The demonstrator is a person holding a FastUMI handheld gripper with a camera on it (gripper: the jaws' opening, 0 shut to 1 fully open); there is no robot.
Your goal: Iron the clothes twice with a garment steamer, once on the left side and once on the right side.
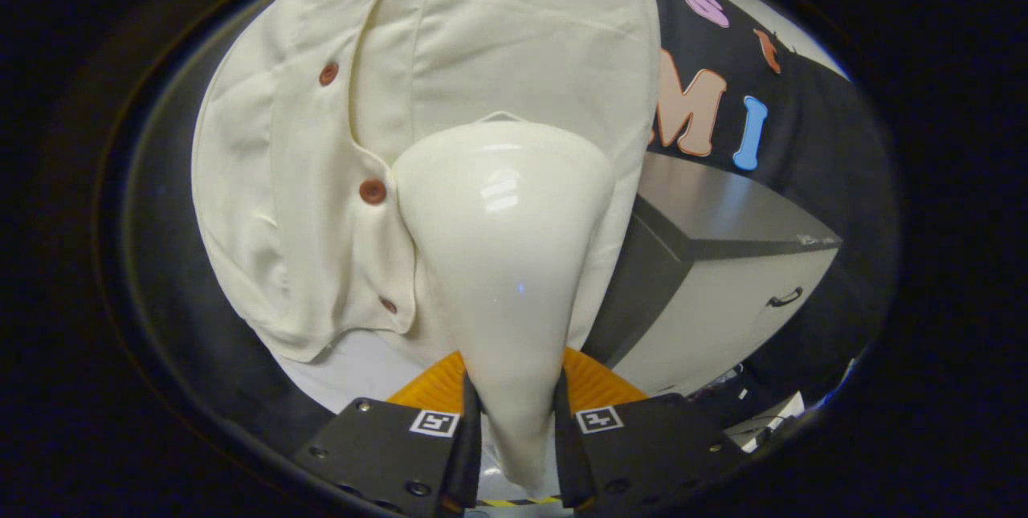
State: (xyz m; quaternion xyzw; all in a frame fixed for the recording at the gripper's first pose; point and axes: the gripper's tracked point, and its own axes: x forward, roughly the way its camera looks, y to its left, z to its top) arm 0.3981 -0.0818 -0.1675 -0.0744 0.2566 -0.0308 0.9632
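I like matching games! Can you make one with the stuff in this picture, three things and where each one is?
Things:
1. steamer
2. shirt
3. cabinet

Places:
A. hanging just beyond the steamer's wide head
B. squeezed between the gripper's two fingers
C. standing beside the shirt, in front of the black cloth wall

Pairs: 1-B, 2-A, 3-C

glossy white garment steamer (506,261); cream shirt (450,60) with reddish-brown buttons (372,191); grey-topped cabinet (723,261) with pale front and dark handle.
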